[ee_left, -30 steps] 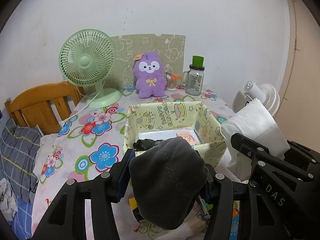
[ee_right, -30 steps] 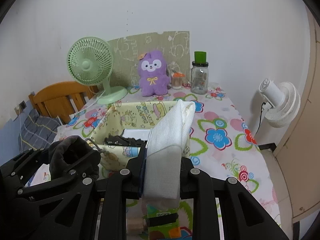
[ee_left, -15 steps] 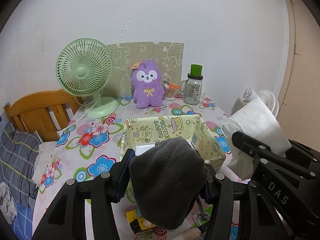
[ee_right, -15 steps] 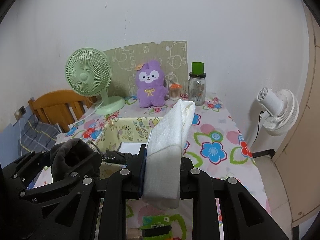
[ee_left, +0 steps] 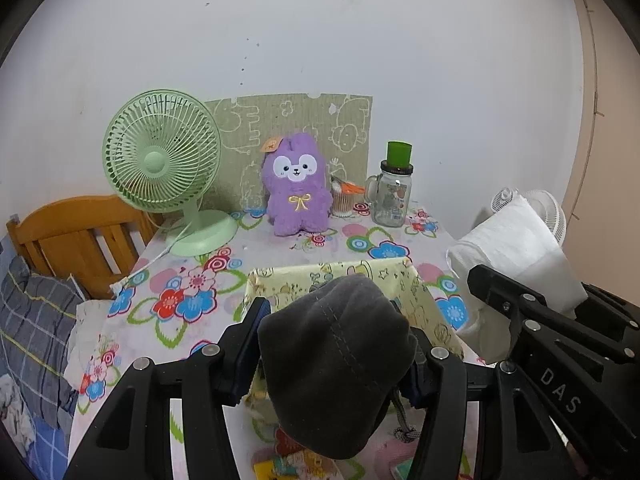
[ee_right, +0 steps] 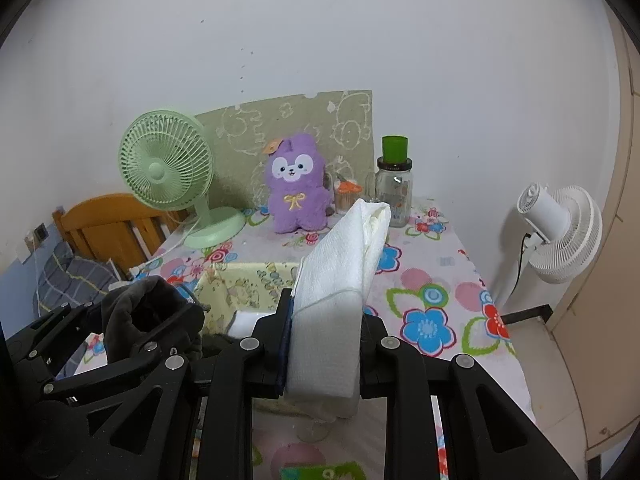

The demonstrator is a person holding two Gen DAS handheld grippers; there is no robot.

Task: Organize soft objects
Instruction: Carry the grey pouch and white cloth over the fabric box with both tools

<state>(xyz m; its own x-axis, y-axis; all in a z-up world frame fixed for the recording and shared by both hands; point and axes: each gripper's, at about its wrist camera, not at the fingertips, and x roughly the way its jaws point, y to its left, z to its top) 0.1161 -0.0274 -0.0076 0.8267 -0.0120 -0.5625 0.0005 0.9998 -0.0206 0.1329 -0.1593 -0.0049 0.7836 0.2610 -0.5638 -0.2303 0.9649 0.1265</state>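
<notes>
My left gripper (ee_left: pixel 334 356) is shut on a dark grey fabric pouch (ee_left: pixel 332 364), held above the near edge of a yellow patterned fabric box (ee_left: pixel 424 296). My right gripper (ee_right: pixel 324 344) is shut on a folded white cloth (ee_right: pixel 340 292), held above the same box (ee_right: pixel 240 292). In the left wrist view the white cloth (ee_left: pixel 516 256) shows at right. In the right wrist view the grey pouch (ee_right: pixel 148 316) shows at lower left. A purple plush bunny (ee_left: pixel 296 188) sits at the back of the table.
A green desk fan (ee_left: pixel 164 164) stands back left, its cord trailing over the flowered tablecloth (ee_left: pixel 180 300). A glass jar with a green lid (ee_left: pixel 394 188) and a small cup (ee_left: pixel 344 198) stand back right. A wooden chair (ee_left: pixel 76 232) is left; a white fan (ee_right: pixel 560 232) stands right.
Both grippers have pulled back and up from the yellow box, still holding the pouch and the cloth. The box now looks farther away and lower in both views.
</notes>
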